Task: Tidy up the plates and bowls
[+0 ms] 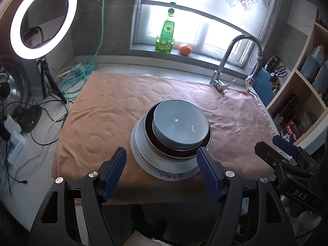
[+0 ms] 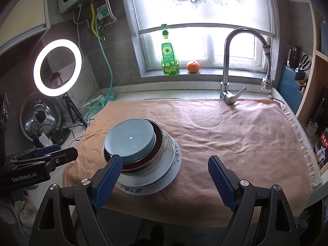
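both hand-held grippers are wide and carry nothing: the left hand-held gripper (image 1: 161,169) hangs just before the stack, the right hand-held gripper (image 2: 165,176) hangs near it, more to the side.

the stack (image 2: 141,155) stands nested on the towel (image 2: 235,143), toward the near edge of the worktop (image 1: 39,170). on top sits a grey-blue bowl (image 1: 181,123), inside a dark red bowl (image 2: 158,135), then a metal-rimmed bowl, and below are white plates (image 1: 141,151), the lowest with flowers on the rim. so the dishes already lie gathered; this fits a finished pile, or a pile waiting to be moved or sorted.

i judge the pieces stiff, glazed, slippery and breakable, and the whole pile heavy. a good hold is on the rim of one piece, one finger inside and one outside; the smooth curved wall would slip. the soft towel helps against sliding.
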Demonstrator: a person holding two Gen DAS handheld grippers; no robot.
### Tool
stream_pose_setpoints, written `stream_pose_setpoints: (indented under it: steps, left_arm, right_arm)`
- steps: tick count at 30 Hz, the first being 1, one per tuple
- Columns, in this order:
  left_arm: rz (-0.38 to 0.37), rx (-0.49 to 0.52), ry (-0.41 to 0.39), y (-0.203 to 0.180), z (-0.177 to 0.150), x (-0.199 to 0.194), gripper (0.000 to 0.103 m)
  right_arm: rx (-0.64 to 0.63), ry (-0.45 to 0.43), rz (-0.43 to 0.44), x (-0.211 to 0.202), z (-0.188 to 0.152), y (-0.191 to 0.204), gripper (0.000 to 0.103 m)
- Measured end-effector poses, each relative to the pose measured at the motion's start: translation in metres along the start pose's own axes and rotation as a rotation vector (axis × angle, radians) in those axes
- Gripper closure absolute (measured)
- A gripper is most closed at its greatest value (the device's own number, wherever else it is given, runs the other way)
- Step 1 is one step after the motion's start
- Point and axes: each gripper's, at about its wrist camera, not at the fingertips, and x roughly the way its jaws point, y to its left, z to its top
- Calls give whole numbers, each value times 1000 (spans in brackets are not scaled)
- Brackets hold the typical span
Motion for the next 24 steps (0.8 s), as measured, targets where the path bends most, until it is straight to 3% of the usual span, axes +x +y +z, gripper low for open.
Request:
stream_pose_setpoints:
  steps: [24]
  left_arm:
    - [4, 2, -8, 3, -1, -2, 32]
  right_arm:
    - [18, 31, -19, 7, -4, -4, 20]
